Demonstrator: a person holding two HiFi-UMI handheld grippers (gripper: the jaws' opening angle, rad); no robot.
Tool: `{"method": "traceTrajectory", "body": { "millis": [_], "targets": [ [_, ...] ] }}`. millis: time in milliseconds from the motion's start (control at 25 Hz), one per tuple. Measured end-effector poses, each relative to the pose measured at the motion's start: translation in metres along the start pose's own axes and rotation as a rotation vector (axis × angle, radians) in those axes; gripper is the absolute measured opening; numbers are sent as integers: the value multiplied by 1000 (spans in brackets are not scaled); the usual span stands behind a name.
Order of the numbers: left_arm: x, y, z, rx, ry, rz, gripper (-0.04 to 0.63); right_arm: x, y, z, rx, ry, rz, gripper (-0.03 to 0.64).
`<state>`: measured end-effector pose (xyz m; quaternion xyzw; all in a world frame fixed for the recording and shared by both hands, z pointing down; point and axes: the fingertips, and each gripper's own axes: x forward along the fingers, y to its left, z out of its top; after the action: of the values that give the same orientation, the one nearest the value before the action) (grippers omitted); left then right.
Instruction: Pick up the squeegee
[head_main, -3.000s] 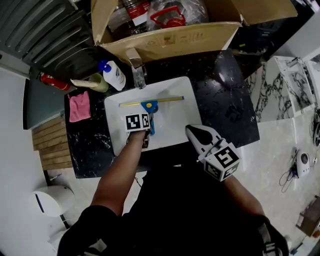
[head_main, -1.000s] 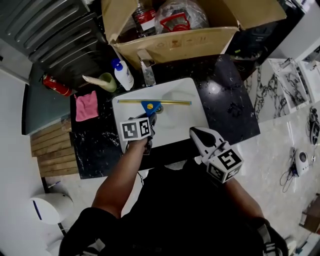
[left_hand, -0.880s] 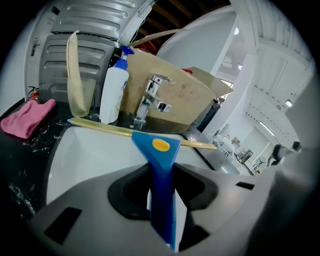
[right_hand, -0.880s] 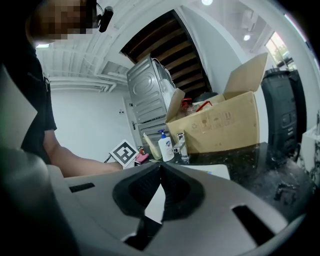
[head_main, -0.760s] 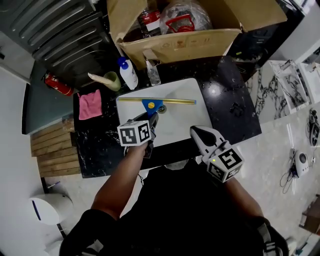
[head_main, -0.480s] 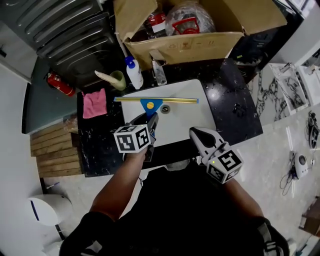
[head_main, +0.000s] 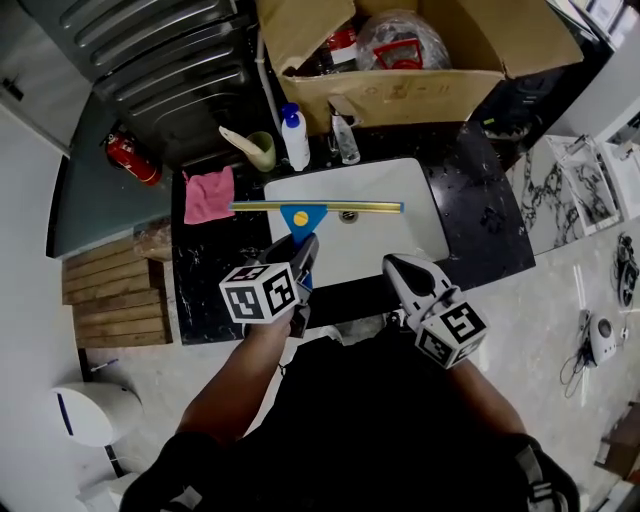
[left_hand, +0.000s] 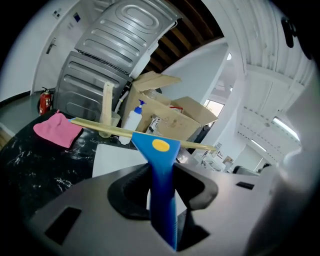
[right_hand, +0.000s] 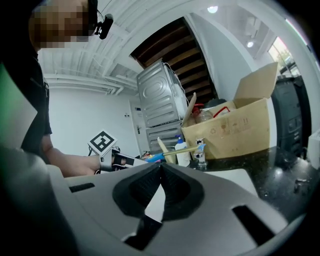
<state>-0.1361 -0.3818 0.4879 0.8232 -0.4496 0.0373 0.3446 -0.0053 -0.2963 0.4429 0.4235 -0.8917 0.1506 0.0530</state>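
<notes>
The squeegee (head_main: 298, 214) has a long yellow blade and a blue handle. It hangs above the white sink (head_main: 405, 225), its blade level and crosswise. My left gripper (head_main: 303, 252) is shut on the blue handle. In the left gripper view the handle (left_hand: 161, 170) stands upright between the two pads, the blade ahead of them. My right gripper (head_main: 397, 268) hovers at the sink's near right edge, jaws shut with nothing between them. From the right gripper view (right_hand: 161, 175) the squeegee's blade (right_hand: 184, 149) shows far off to the left.
An open cardboard box (head_main: 420, 90) full of things stands behind the sink. A faucet (head_main: 345, 140), a soap bottle (head_main: 296, 136), a green cup (head_main: 262, 150) and a pink cloth (head_main: 209, 194) sit on the black counter (head_main: 485, 215). A wooden crate (head_main: 115, 290) lies left.
My left gripper has risen toward me with the squeegee, lifting it off the sink basin. The right gripper has shifted a little beside the sink and stays shut.
</notes>
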Motion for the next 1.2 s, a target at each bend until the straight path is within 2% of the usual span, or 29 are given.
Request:
{"method": "traceTrajectory", "body": {
  "millis": [200, 480, 1000, 1200],
  "targets": [
    [-24, 8, 1, -30, -47, 10, 146, 7, 21, -9, -32, 20, 38, 8],
    [-49, -1, -1, -65, -121, 48, 146, 13, 21, -1, -45, 27, 82, 8],
    [-47, -68, -22, -106, -218, 85, 146, -42, 1, -2, -172, 77, 185, 8],
    [-45, -103, -38, -98, -225, 91, 146, -76, -15, -3, -163, 60, 198, 8]
  ]
}}
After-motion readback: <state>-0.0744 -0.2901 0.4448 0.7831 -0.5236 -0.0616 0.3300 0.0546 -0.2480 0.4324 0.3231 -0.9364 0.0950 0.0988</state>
